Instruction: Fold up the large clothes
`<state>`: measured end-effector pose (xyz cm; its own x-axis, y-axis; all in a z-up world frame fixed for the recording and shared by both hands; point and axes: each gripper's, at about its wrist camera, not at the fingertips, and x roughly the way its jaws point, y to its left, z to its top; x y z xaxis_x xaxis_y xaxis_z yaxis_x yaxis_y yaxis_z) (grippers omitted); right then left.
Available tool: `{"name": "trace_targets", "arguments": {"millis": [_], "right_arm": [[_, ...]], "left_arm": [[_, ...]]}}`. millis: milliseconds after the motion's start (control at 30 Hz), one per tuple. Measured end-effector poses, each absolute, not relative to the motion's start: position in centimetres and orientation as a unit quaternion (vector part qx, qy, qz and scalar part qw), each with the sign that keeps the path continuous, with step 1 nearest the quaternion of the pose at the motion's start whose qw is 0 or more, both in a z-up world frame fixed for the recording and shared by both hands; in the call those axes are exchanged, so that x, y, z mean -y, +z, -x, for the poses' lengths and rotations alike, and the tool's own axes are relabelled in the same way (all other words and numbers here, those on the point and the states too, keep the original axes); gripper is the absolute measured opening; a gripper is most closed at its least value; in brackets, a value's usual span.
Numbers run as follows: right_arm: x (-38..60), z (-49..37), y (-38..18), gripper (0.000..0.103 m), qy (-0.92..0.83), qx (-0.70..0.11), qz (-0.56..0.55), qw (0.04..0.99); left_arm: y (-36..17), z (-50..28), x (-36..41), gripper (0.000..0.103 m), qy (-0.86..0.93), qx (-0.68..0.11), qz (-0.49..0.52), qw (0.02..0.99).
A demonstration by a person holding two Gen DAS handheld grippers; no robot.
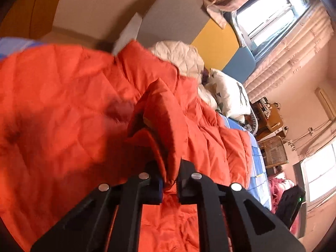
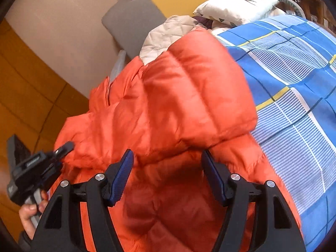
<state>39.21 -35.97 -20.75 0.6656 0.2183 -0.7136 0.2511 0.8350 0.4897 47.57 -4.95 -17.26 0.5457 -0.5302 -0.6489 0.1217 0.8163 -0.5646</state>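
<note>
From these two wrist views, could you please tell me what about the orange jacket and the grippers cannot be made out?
- Left wrist view: the left part of the orange jacket is smeared by motion blur; its shape there is unreadable.
- Left wrist view: which part of the jacket the left gripper pinches is hidden by folds.
- Right wrist view: the jacket's lower end is cut off by the bottom edge and the right gripper.
- Right wrist view: the left gripper's jaws are blurred.

We look down along each gripper's fingers, close over the orange jacket (image 1: 73, 96) (image 2: 168, 96); both views share it and, seemingly, the pillow (image 1: 231, 96) (image 2: 237, 4).
</note>
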Motion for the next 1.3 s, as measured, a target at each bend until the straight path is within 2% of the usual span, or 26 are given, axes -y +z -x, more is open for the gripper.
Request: {"name": "trace_targets", "arguments": {"millis": [100,267,400,567,767,933,967,1067,1233,1300], "right_arm": [[35.8,-39.6,-20.3,0.067,-0.007,-0.402,-0.291,0.868],[35.0,-39.8,-20.6,0.067,-0.001,-0.419,-0.282,0.863],[33.1,-38.6,-20.0,0.067,0.032,-0.43,-0.261,0.864],[31.2,-38.9,-18.2,0.067,0.02,-0.405,-0.216,0.888],[31.4,-42.4,-21.8,0.067,-0.031,-0.456,-0.194,0.868],[30.6,-43.0,-22.7,0.067,-0.044,-0.468,-0.161,0.868],[30.5,-43.1,-22.7,0.069,-0.043,-0.47,-0.157,0.868],[30.2,-42.8,-22.6,0.07,-0.047,-0.471,-0.143,0.869],[28.5,-41.6,-21.4,0.07,-0.037,-0.462,-0.129,0.877],[27.4,-40.8,-21.2,0.07,-0.026,-0.462,-0.113,0.879]], "left_arm": [[-16.5,-47.4,3.1,0.007,-0.167,-0.423,0.222,0.862],[-18.3,-47.5,0.5,0.007,-0.097,-0.44,0.196,0.871],[-19.5,-47.4,0.4,0.007,-0.086,-0.447,0.184,0.871],[-19.8,-47.3,0.3,0.007,-0.082,-0.441,0.178,0.876],[-21.1,-46.9,0.0,0.01,-0.067,-0.452,0.167,0.874],[-22.1,-46.5,-0.5,0.025,-0.054,-0.45,0.17,0.875],[-22.0,-46.2,-0.8,0.035,-0.045,-0.449,0.17,0.876],[-21.4,-45.1,-1.7,0.05,-0.034,-0.44,0.188,0.877],[-20.4,-41.3,-4.5,0.052,-0.004,-0.421,0.217,0.881],[-20.3,-39.6,-6.1,0.057,0.009,-0.415,0.235,0.879]]}}
